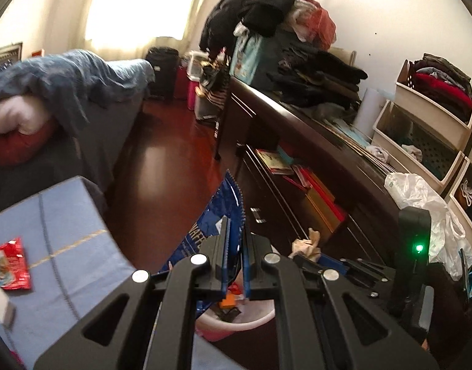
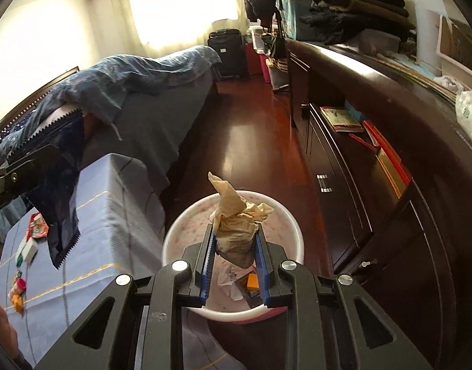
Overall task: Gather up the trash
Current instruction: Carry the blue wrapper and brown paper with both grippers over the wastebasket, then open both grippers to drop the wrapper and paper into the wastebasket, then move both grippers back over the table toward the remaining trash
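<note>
My left gripper [image 1: 235, 228] is shut on a dark blue snack wrapper [image 1: 219, 212] with a zigzag edge; the same blue wrapper [image 2: 62, 185] hangs at the left of the right wrist view. My right gripper [image 2: 234, 232] is shut on a crumpled beige tissue [image 2: 236, 215], held directly above a white-rimmed pink bin [image 2: 293, 225] that has paper scraps inside. In the left wrist view the pink bin [image 1: 236, 323] shows below my fingers, and the beige tissue [image 1: 307, 243] in the right gripper sits just to the right. A red wrapper [image 1: 8, 265] lies on the blue-covered table [image 1: 60, 215].
Several small wrappers [image 2: 31, 237] lie on the blue-covered table [image 2: 112, 246]. A bed with a blue blanket [image 2: 137, 77] stands at the left. A dark dresser [image 2: 374, 108] runs along the right, with a white plastic bag [image 1: 421, 197] on it. Red-brown floor [image 2: 251, 141] lies between them.
</note>
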A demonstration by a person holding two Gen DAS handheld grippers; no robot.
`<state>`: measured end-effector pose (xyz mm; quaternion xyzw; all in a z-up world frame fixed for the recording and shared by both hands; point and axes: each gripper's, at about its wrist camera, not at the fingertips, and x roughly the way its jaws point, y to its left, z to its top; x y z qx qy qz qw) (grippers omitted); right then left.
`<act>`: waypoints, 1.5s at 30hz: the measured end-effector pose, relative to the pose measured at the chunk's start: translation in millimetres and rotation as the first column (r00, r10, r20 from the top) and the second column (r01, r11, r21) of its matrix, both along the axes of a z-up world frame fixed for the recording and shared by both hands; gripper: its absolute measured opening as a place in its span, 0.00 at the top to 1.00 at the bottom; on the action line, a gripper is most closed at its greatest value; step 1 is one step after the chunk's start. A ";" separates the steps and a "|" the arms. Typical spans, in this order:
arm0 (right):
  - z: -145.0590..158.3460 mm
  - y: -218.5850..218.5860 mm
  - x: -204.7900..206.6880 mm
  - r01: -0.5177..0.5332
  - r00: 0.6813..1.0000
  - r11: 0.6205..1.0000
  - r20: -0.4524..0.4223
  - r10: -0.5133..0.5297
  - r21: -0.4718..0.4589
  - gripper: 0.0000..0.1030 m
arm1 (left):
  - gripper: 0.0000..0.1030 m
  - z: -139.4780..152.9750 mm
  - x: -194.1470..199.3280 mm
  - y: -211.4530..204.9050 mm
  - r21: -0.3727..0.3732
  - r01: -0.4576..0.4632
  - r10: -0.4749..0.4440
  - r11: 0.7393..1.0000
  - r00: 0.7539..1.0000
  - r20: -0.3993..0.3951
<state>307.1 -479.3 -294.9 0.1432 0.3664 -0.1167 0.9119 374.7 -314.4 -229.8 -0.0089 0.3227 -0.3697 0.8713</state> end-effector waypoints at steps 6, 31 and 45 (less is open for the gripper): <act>-20.3 -17.3 14.3 0.028 0.999 1.000 -0.029 -0.028 0.001 0.76 | 0.92 -23.5 18.5 -31.6 0.012 0.024 -0.023 1.000 0.999 -0.043; -44.1 -23.9 39.8 0.019 0.998 1.000 -0.052 -0.020 -0.019 0.40 | 0.27 -29.4 38.1 -15.5 -0.053 -0.029 0.026 0.998 0.997 -0.070; -21.8 25.4 41.0 -0.091 0.995 0.996 -0.040 0.090 -0.003 0.31 | 0.12 -24.2 42.1 73.6 0.167 -0.357 0.352 0.919 0.934 0.056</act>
